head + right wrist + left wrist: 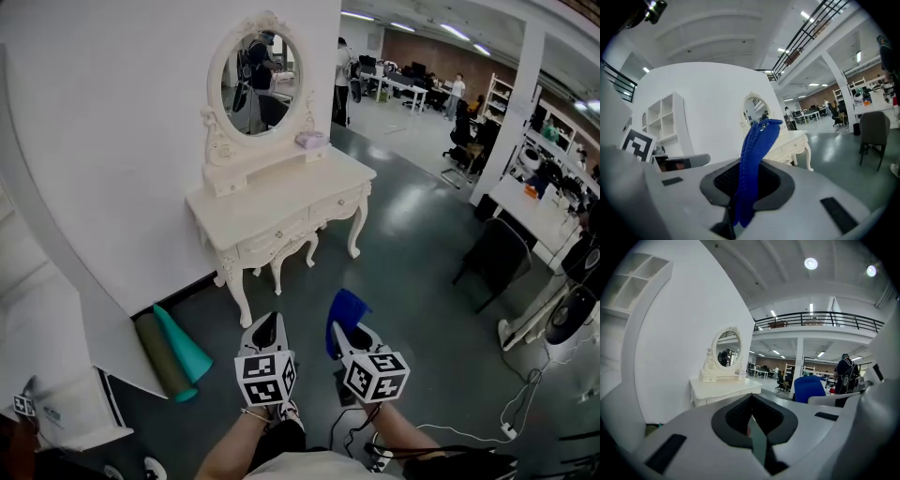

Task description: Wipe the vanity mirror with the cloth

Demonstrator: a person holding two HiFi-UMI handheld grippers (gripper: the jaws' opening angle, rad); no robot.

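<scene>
Well off the dressing table's (pixel 281 199) front edge, the right gripper (pixel 351 334) grasps the cloth (pixel 344 309); the left gripper (pixel 266 326) sits clenched, empty. That thin pinch could slip mid-wipe.

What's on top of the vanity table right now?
The oval mirror on its raised shelf, and a small lilac item at the shelf's right end. What the drawers hold is hidden.

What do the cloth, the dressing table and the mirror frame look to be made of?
Cloth: blue knitted or woven fabric, matte; a ribbed texture shows close up.
Dressing table: probably painted wood, cream, smooth with a slight sheen; carved, curved legs.
Mirror frame: the same cream finish with moulded ornament; wood or resin, cannot tell which.
</scene>
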